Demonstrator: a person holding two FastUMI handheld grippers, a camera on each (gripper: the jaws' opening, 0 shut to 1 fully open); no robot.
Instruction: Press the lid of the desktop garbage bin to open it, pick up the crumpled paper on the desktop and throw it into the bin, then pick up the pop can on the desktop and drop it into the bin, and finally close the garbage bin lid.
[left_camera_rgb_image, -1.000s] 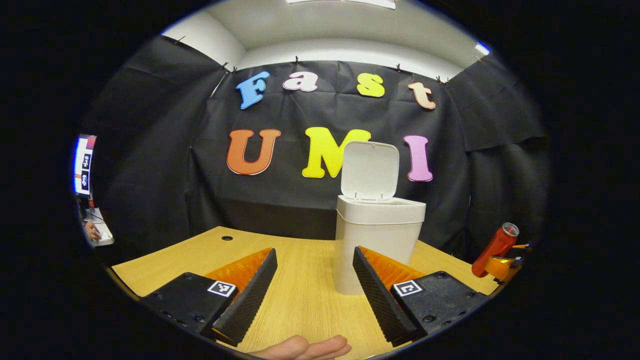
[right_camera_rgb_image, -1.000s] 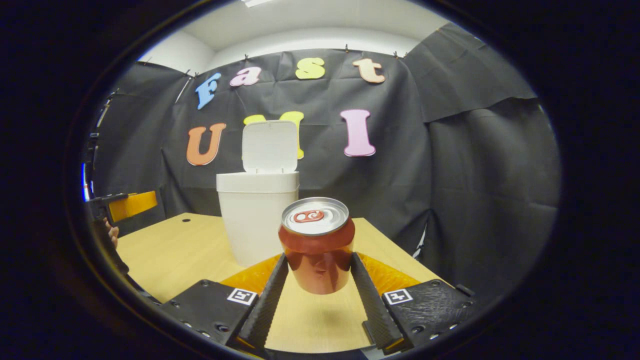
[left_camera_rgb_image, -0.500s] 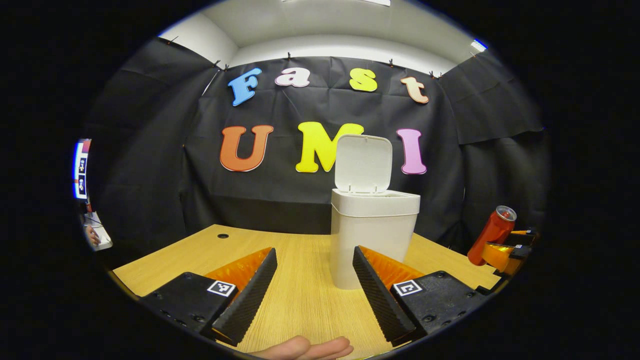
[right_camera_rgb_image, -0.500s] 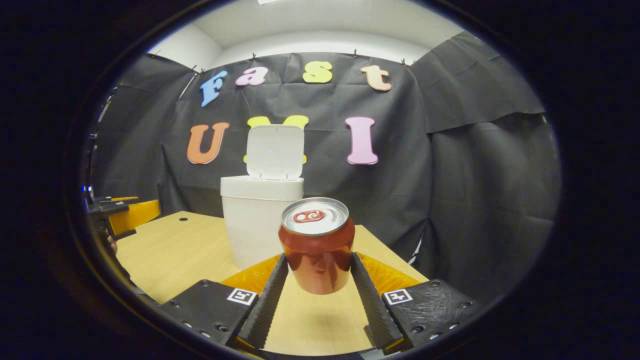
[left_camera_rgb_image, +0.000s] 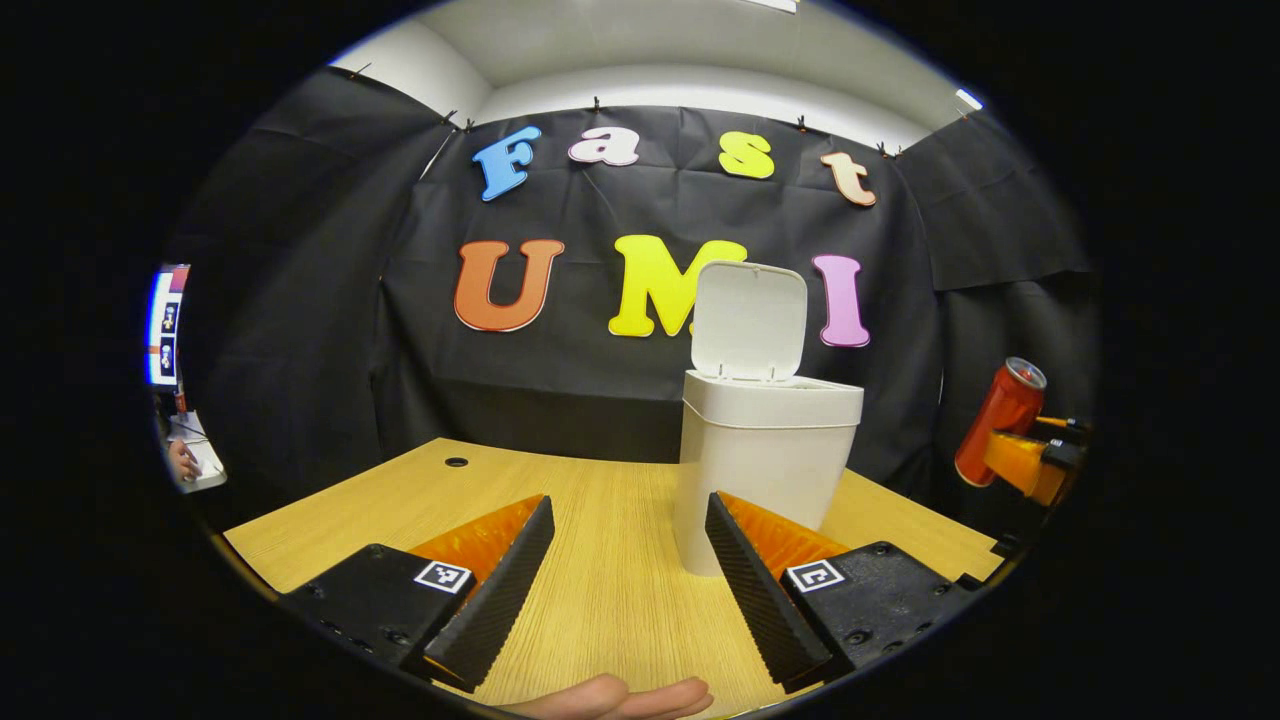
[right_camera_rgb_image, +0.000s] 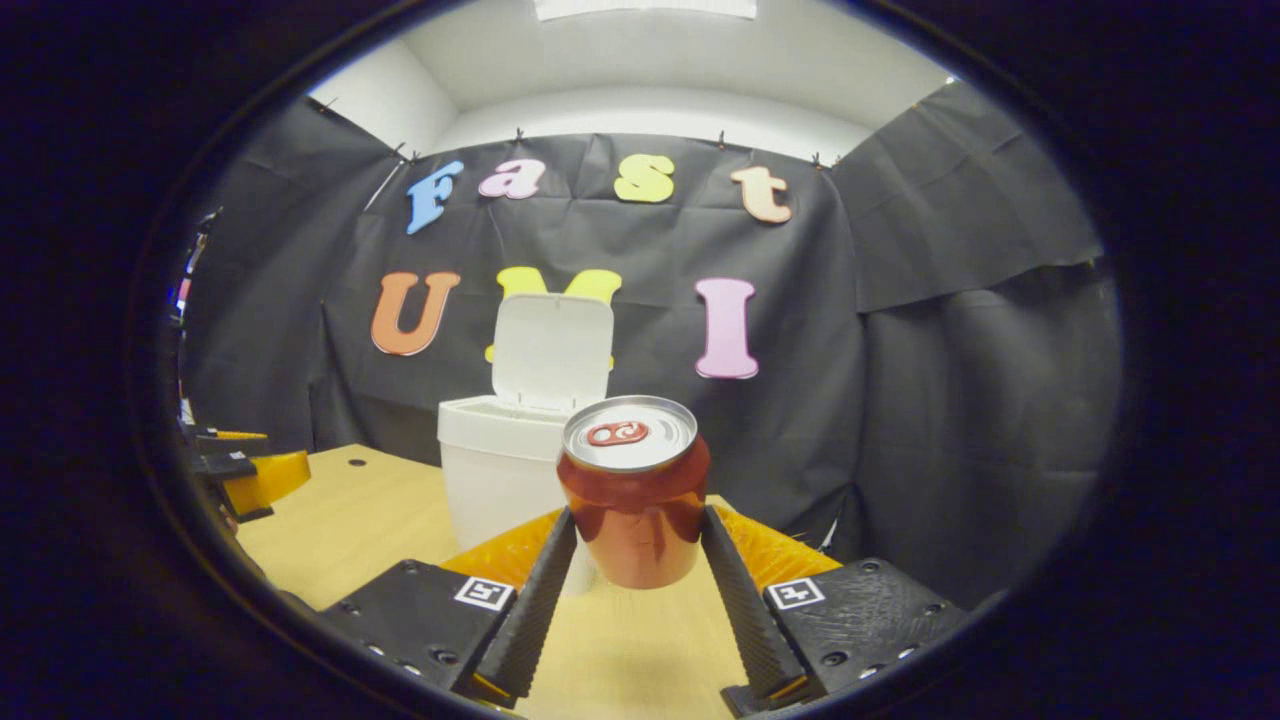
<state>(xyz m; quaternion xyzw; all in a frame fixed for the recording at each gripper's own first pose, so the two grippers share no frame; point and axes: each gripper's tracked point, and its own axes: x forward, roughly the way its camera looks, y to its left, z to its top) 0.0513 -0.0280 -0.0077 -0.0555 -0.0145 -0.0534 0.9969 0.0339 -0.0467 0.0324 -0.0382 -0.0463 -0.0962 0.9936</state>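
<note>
The white desktop bin (left_camera_rgb_image: 765, 470) stands on the wooden table with its lid (left_camera_rgb_image: 748, 320) flipped up. In the right gripper view my right gripper (right_camera_rgb_image: 636, 560) is shut on a red pop can (right_camera_rgb_image: 633, 495), held upright above the table, with the bin (right_camera_rgb_image: 495, 470) behind it to the left. The left gripper view shows that can (left_camera_rgb_image: 1000, 407) raised at the far right, higher than the bin's rim. My left gripper (left_camera_rgb_image: 628, 560) stands open over the table in front of the bin, nothing between its fingers. No crumpled paper is in sight.
The wooden table (left_camera_rgb_image: 590, 580) has a small round hole (left_camera_rgb_image: 456, 462) near its back left. A hand (left_camera_rgb_image: 610, 698) shows at the bottom of the left gripper view. A lit screen (left_camera_rgb_image: 166, 325) stands at the far left.
My right gripper has lifted the can higher above the table, up past the level of the bin's rim. My left gripper has hardly moved and stays open.
</note>
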